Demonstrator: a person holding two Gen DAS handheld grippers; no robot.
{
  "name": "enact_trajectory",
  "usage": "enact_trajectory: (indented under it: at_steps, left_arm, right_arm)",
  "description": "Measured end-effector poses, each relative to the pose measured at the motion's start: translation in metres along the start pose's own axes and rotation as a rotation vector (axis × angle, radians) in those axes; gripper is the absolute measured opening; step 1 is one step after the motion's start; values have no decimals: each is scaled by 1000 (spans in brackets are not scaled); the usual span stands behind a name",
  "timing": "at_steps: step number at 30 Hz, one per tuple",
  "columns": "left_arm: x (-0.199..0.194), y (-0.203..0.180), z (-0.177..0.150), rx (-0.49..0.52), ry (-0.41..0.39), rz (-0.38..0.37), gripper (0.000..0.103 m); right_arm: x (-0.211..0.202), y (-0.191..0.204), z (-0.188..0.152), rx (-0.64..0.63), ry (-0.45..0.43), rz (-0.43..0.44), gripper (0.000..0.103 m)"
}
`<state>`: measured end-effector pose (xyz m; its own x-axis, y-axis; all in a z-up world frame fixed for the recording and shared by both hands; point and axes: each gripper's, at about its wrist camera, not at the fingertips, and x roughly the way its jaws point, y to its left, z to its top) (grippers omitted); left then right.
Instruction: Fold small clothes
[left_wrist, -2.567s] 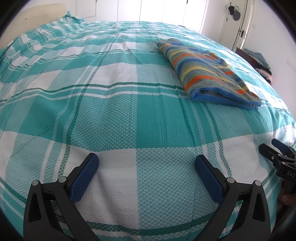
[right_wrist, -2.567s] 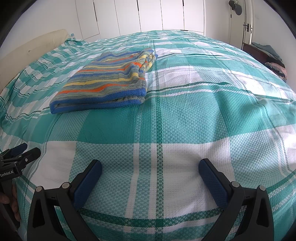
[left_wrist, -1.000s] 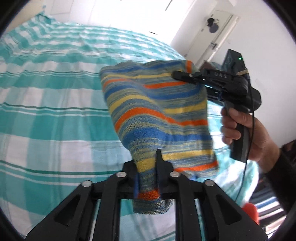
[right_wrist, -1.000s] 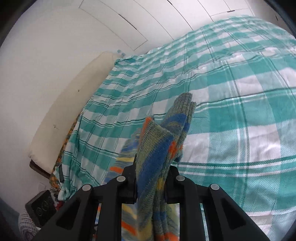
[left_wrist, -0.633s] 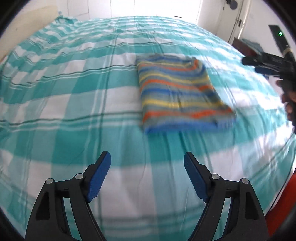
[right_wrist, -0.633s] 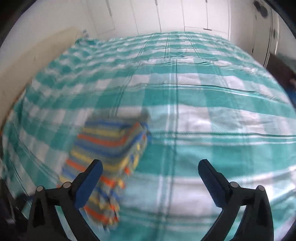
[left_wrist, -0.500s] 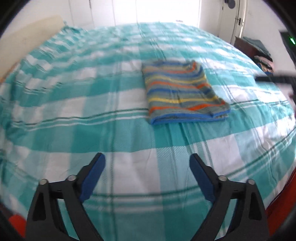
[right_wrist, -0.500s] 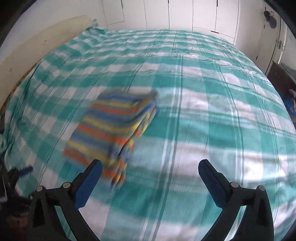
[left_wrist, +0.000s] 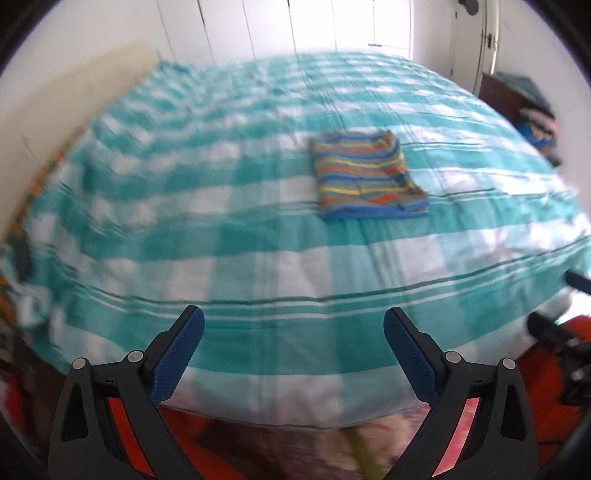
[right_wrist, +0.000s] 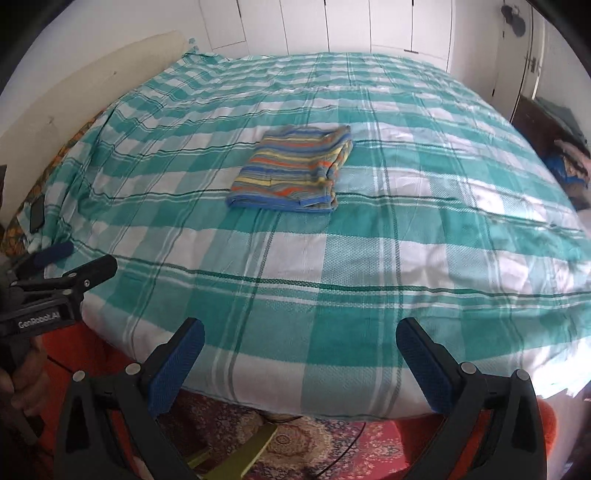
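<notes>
Both the left gripper (left_wrist: 293, 349) and right gripper (right_wrist: 300, 360) are spread, empty; folded striped sweater (right_wrist: 293, 168) lies on the bed (right_wrist: 406, 258).

A bed (right_wrist: 369, 258) with teal-and-white check cover fills the room; white wardrobe doors (right_wrist: 351, 26) stand behind, red patterned carpet (right_wrist: 332, 450) lies below.

One folded striped garment (right_wrist: 291, 171) lies on the one bed (right_wrist: 424, 258), well in from its near edge. Two grippers are in the room: the left gripper (left_wrist: 293, 350) and the right gripper (right_wrist: 300, 354), each with two blue-padded fingers spread wide.
</notes>
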<state>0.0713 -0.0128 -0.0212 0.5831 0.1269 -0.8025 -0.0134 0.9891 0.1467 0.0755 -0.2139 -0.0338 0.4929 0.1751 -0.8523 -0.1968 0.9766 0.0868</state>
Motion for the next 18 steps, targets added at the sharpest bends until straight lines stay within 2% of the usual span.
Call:
enact_trajectory:
  at_steps: [3,8,18]
  left_arm:
    - [-12,5,-4,-13,-7,-30,98]
    - [-21,9,-8,-17,47,-74,98]
    - [-34,12,-13,-17,61,-70,99]
  right_arm:
    - [-16,8,0,-26,-9,-11,102]
    - [-28,19,3,-59,-15,-22,102]
    - [-50,34,3,-127,-31,-58,102]
